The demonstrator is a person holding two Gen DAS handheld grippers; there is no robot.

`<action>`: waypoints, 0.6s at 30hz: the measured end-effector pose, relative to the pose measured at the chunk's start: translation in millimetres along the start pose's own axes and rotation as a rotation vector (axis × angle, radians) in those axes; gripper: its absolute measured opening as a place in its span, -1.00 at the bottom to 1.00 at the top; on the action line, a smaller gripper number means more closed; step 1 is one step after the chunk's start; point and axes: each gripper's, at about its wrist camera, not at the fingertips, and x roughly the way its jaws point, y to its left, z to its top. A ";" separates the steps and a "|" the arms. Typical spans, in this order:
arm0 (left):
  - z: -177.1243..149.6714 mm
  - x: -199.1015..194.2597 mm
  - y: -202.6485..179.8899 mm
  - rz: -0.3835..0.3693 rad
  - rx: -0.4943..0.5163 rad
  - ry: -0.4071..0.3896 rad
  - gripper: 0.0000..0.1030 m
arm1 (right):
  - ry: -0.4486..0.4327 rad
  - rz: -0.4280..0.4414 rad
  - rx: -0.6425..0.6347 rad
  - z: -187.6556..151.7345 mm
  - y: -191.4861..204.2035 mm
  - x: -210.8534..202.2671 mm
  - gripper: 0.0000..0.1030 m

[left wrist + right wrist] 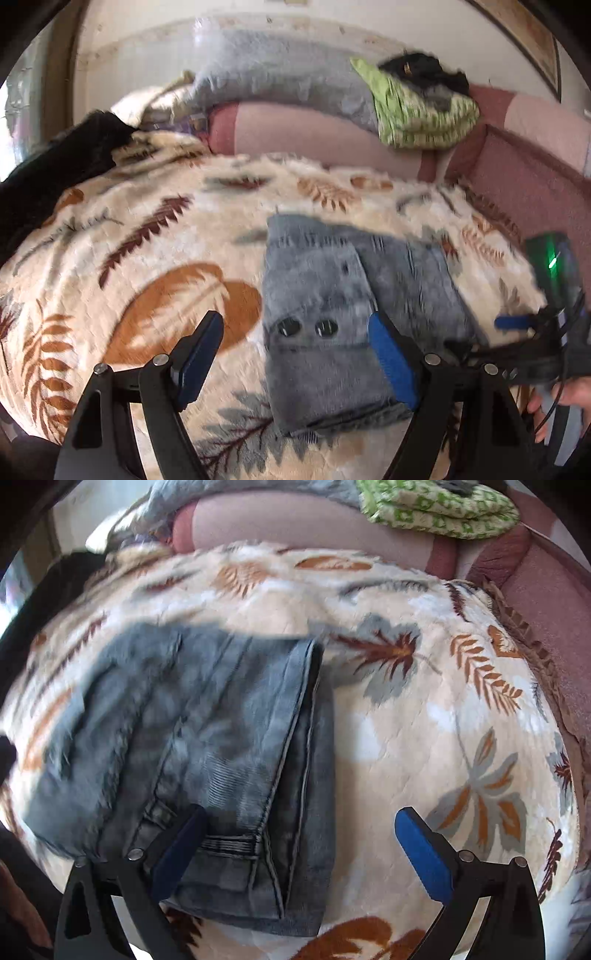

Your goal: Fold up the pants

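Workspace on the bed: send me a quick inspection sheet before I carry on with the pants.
Surface: cream leaf-print blanket spread over the bed, soft and a little rumpled.
Job's things: grey-blue jeans lie folded into a compact stack on the blanket, waistband buttons facing up in the left wrist view.
Clutter: green patterned cloth and a grey cover on the pink bolster behind; a dark garment at the far left.
Grippers: left gripper open over the jeans, holding nothing; right gripper open at the stack's edge, holding nothing.
Cables: thin black wires on the right gripper's body.
Surroundings: pale wall, pink bed edge on the right.
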 end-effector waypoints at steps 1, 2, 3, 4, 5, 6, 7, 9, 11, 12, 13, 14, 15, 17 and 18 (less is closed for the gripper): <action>-5.8 10.3 -1.3 0.010 0.000 0.053 0.58 | 0.008 0.010 0.027 1.1 -4.4 -3.2 0.99; -9.3 5.5 2.2 0.001 -0.034 0.008 0.58 | 0.037 -0.002 0.045 3.7 -7.3 -5.4 1.00; -8.1 -2.0 3.6 -0.011 -0.044 -0.022 0.58 | 0.028 -0.010 0.054 5.5 -9.1 -11.7 1.00; -5.7 -9.2 3.4 -0.015 -0.031 -0.049 0.58 | -0.012 -0.021 0.053 6.1 -9.3 -21.0 1.00; -4.7 -17.0 3.5 0.000 -0.021 -0.091 0.58 | -0.060 -0.035 0.046 4.0 -8.0 -32.5 1.00; -4.0 -22.5 4.9 0.024 -0.021 -0.122 0.58 | -0.103 -0.044 0.036 1.1 -6.1 -43.4 1.00; -2.9 -24.7 7.4 0.034 -0.030 -0.127 0.58 | -0.140 -0.057 0.027 -1.8 -5.0 -52.0 1.00; -0.4 -23.5 14.6 0.021 -0.066 -0.104 0.58 | -0.191 -0.076 0.023 -5.4 -4.9 -65.1 1.00; 1.0 -20.8 19.0 0.031 -0.085 -0.084 0.58 | -0.220 -0.067 0.035 -8.8 -8.1 -72.6 1.00; 2.3 -20.0 20.6 0.038 -0.087 -0.074 0.58 | -0.226 -0.063 0.043 -9.5 -10.6 -73.8 1.00; 3.5 -19.7 21.6 0.042 -0.089 -0.070 0.58 | -0.231 -0.057 0.050 -10.5 -13.8 -73.9 1.00; 4.5 -20.1 22.5 0.042 -0.090 -0.067 0.58 | -0.233 -0.054 0.058 -12.3 -16.4 -74.2 1.00; 6.0 -20.1 23.1 0.045 -0.090 -0.062 0.58 | -0.232 -0.048 0.070 -14.9 -19.4 -73.4 1.00; 8.1 -20.2 23.5 0.043 -0.091 -0.048 0.58 | -0.224 -0.016 0.106 -16.5 -28.8 -70.1 1.00; 8.9 -20.0 23.5 0.043 -0.091 -0.041 0.58 | -0.220 -0.006 0.124 -18.8 -32.7 -68.6 1.00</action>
